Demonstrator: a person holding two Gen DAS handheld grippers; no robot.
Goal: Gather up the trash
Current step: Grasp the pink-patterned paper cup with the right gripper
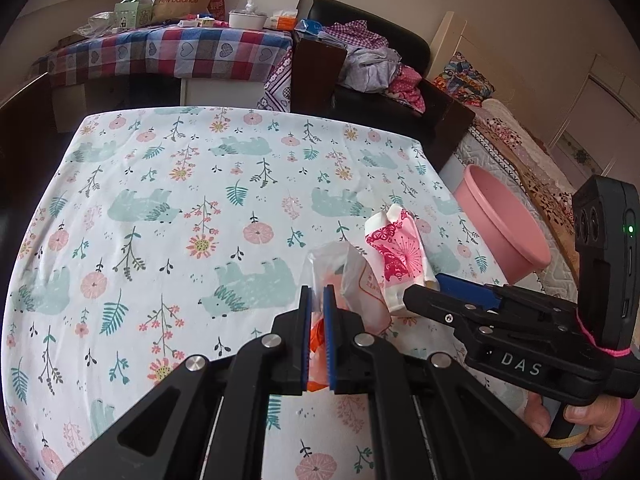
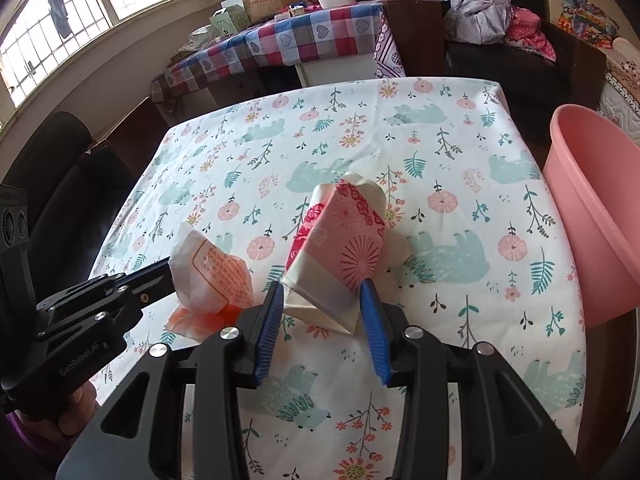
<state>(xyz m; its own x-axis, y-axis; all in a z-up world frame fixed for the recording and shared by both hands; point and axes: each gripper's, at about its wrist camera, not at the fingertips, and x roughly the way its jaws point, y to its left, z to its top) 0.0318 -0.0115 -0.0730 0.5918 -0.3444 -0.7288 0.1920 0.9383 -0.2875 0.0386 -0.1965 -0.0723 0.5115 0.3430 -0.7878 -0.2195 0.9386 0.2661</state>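
The left gripper point(image 1: 317, 336) is seen closest to its own camera, its blue-padded fingers point(image 1: 305, 336) drawn nearly together and pinched on the orange end of a crumpled plastic wrapper point(image 1: 352, 284). The wrapper is translucent white with orange print — its pale bulk is spread out beyond the fingertips, over the floral tablecloth point(image 1: 168, 208). In the right wrist view the same wrapper point(image 2: 214, 276) is shown bunched at the tip of the left gripper point(image 2: 168, 280), which enters from the left edge.

The right gripper point(image 2: 322, 320) is held with its fingers point(image 2: 270, 328) spread partway and set against the two sides of a flattened paper cup point(image 2: 340, 248). The cup is white with pink and red patterns and is creased and folded; its base end is placed between the pads, while its wider end is pointed away toward the far side of the tablecloth point(image 2: 280, 152). From the left wrist view the paper cup point(image 1: 398, 256) is seen just right of the wrapper, with the right gripper point(image 1: 434, 284) reaching in from the right and the holder's hand point(image 1: 580, 420) visible at its grip.

A pink basin point(image 2: 600, 216) is stood just off the right edge of the table, beside the cup, and is also seen in the left view point(image 1: 500, 220).
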